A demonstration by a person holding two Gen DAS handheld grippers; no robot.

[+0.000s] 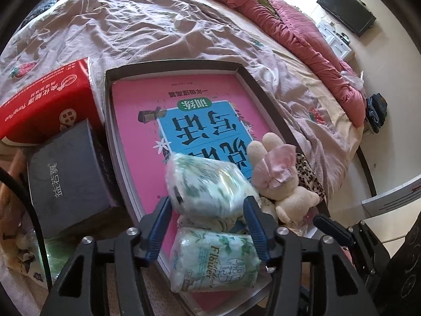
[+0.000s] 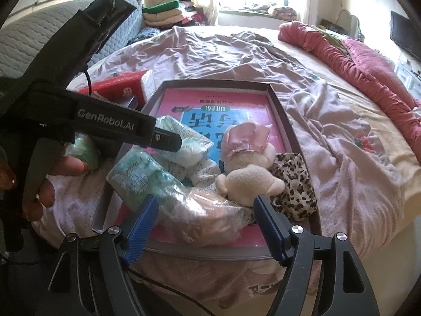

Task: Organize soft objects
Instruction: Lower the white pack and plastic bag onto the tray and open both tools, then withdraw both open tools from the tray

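Observation:
A shallow grey box (image 1: pixel 259 84) with a pink book inside lies on the bed. My left gripper (image 1: pixel 208 202) holds a green-printed tissue pack (image 1: pixel 208 184) between its blue pads, just above the box; the pack looks blurred. A second tissue pack (image 1: pixel 213 260) lies below it. A cream plush bunny with a pink bow (image 1: pixel 279 179) and a leopard-print cloth (image 1: pixel 309 179) lie in the box's near right corner. My right gripper (image 2: pixel 205 205) is open and empty, at the box's near edge above a clear plastic bag (image 2: pixel 205 210). The bunny (image 2: pixel 250 173) lies just ahead of it.
A red carton (image 1: pixel 44 100) and a dark grey box (image 1: pixel 71 173) stand left of the tray. A rolled red quilt (image 2: pixel 355 60) lies along the bed's right side. Folded clothes (image 2: pixel 168 13) are stacked by the headboard. The wrinkled sheet (image 2: pixel 210 52) stretches beyond.

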